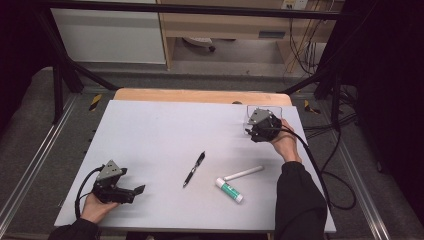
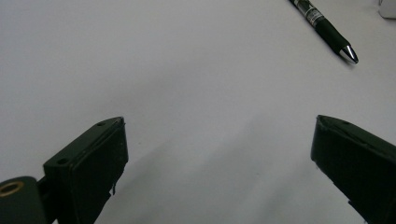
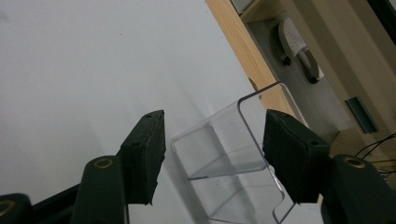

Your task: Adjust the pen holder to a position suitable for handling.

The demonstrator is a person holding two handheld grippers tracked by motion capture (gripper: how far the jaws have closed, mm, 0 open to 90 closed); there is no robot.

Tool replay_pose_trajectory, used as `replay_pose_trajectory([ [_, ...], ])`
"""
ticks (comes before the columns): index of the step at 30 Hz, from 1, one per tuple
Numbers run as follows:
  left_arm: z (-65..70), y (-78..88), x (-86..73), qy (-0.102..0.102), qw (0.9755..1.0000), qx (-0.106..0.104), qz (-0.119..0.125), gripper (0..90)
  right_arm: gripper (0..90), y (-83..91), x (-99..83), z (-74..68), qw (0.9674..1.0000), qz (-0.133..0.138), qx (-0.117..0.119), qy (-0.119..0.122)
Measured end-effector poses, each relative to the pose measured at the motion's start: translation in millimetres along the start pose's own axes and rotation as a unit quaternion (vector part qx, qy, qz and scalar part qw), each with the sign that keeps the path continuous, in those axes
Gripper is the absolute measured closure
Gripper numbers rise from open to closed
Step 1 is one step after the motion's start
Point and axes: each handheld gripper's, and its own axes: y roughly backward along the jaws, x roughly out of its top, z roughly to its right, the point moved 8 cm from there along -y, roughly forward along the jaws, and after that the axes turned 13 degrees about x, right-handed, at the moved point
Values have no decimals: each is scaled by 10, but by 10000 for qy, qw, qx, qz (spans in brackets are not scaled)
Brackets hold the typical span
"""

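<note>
At far right corner of worktop point(image 1: 150, 130): right gripper point(image 3: 212, 149) jaws straddling clear plastic box point(image 3: 233, 158), gaps visible, not clamped. Left gripper point(image 2: 219, 154) jaws open, empty.

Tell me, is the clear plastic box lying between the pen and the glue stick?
No, the clear plastic box stands at the table's far right corner, between the jaws of the right hand-held gripper, apart from pen and glue stick.

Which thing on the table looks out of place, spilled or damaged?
Nothing stands out. The pen, the glue stick and the white stick lie loose but intact on the table, and the clear box between the right tongs looks whole and dry.
</note>
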Motion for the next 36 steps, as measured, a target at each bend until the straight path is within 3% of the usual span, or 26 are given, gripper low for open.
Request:
replay_pose_trajectory([
  [12, -1, -8, -6, -24, 10000, 6, -18, 39, 517, -199, -58, 134, 9988, -344, -65, 345],
  [23, -3, -14, -11, -28, 10000, 7, -31, 41, 664, -229, -67, 167, 9968, -462, -180, 620],
  [32, 3, -14, -11, -58, 10000, 8, -33, 44, 740, -165, -75, 108, 9937, -629, 56, 928],
  [36, 5, -13, -9, -55, 10000, 1, -29, 44, 775, -131, -81, 50, 9904, -747, 171, 1153],
])
